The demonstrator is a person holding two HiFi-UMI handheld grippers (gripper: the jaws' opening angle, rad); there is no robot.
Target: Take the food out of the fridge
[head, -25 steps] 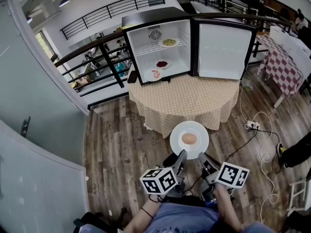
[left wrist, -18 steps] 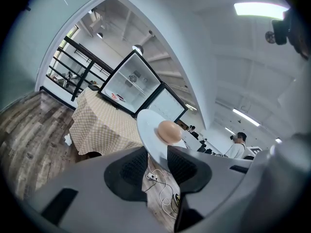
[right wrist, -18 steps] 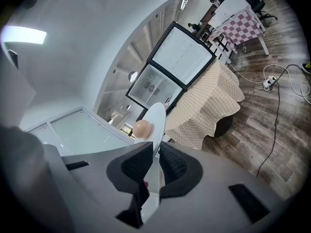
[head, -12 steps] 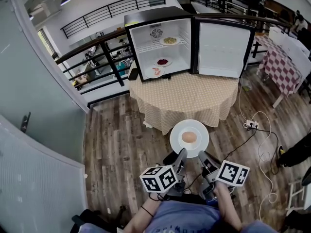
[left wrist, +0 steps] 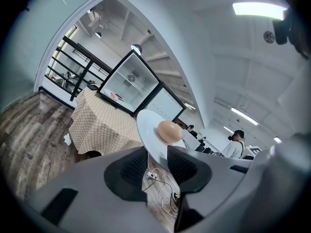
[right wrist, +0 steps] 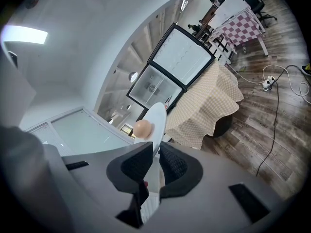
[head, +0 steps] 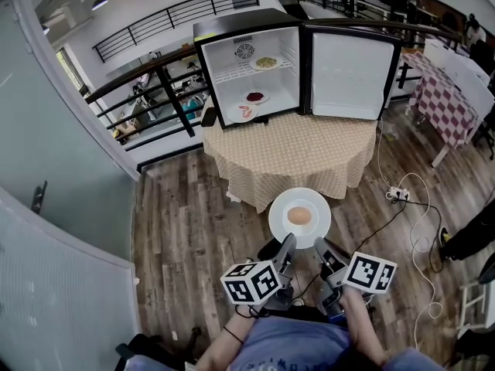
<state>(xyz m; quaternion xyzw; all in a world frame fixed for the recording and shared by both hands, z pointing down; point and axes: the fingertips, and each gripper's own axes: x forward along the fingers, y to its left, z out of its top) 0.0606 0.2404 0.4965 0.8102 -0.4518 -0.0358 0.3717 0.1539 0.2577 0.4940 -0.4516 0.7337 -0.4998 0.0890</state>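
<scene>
A white plate (head: pixel 299 230) carrying a round tan bun (head: pixel 299 216) hangs over the wooden floor, short of the table. My left gripper (head: pixel 288 246) is shut on its near left rim and my right gripper (head: pixel 320 247) on its near right rim. The left gripper view shows the plate (left wrist: pixel 148 130) edge-on between the pads (left wrist: pixel 132 165), the bun (left wrist: pixel 168 131) on top. In the right gripper view, the plate (right wrist: pixel 158 116) and bun (right wrist: pixel 142 128) are clamped the same way. The open fridge (head: pixel 207 60) on the table holds three plates of food (head: pixel 265 62), (head: pixel 255 97), (head: pixel 245 113).
The round table (head: pixel 294 157) with a beige checked cloth stands ahead, and the fridge door (head: pixel 348 66) swings out to the right. A power strip and cables (head: pixel 398 195) lie on the floor at right. A railing (head: pixel 155 91) runs behind, and a checked table (head: pixel 448 103) stands far right.
Both grippers and the plate have stayed where they were. Only the head view has shifted slightly.
</scene>
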